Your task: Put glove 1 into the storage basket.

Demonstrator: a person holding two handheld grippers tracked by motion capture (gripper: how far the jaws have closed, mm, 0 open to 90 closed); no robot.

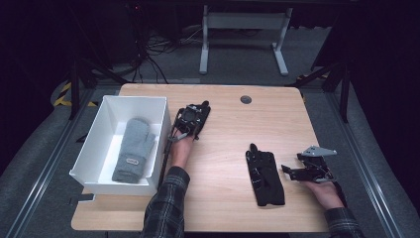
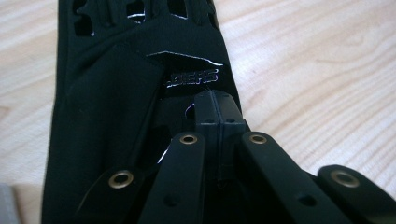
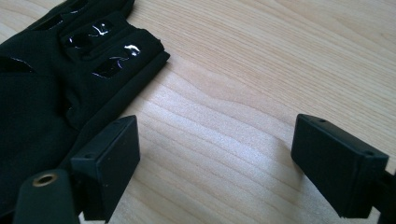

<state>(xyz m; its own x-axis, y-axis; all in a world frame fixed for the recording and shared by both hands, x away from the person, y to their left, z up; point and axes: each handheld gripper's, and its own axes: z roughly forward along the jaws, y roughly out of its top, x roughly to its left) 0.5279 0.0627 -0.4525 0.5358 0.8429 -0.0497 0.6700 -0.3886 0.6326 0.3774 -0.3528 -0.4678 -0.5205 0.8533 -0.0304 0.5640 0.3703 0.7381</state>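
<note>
From the high view, the left gripper [image 1: 192,119] sits just right of the white box [image 1: 94,163] and is clamped on a black glove [image 1: 202,110] that lies on the desk [image 1: 223,139] with its long axis running away from the person, fingers pointing to the far edge; the box, already holding a grey mitten [image 1: 133,148], lies directly to the left of this glove, so the coming move looks like a short sideways carry over the box's near wall. A second black glove [image 1: 266,177] lies near the front right of the desk, its length also running near to far, and the right gripper [image 1: 289,171] rests just to its right, clearly the nearer one for that glove. In the left gripper view, the jaws are pressed together on a fold of the glove [image 2: 140,93], and a small mirrored or inverted logo [image 2: 194,78] shows on the fabric; its letters are too unclear to read with confidence. In the right gripper view, the jaws stand wide apart over bare wood with nothing between them, and the second glove [image 3: 51,79] lies to the left, just beside the left jaw, its glossy patches catching light.
</note>
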